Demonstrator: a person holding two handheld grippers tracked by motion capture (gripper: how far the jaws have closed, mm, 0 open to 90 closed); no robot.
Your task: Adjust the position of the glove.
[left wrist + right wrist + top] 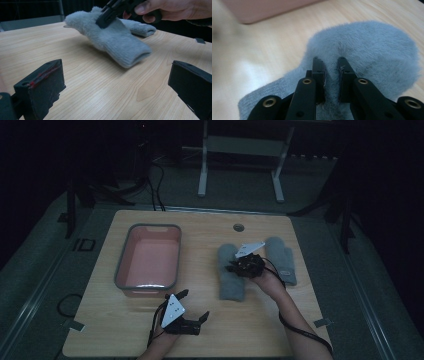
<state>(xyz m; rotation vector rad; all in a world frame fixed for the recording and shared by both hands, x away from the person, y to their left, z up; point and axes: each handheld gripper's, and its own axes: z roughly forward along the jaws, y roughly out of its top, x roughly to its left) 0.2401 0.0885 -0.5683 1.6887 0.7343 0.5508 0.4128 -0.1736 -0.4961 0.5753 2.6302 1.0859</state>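
The right tool has its jaws pinched on a ridge of fluffy fabric of the near grey mitten, gripping it around the middle of its body. In the left gripper view that mitten seems raised at its far end under the grip, its cuff end low toward the surface, though the dim light makes this hard to judge. The second grey mitten lies just beside it, toward the right edge. The left tool rests near the front edge with its jaws spread wide and nothing between them. A pink bin with a grey rim sits on the left half, well apart from the mittens.
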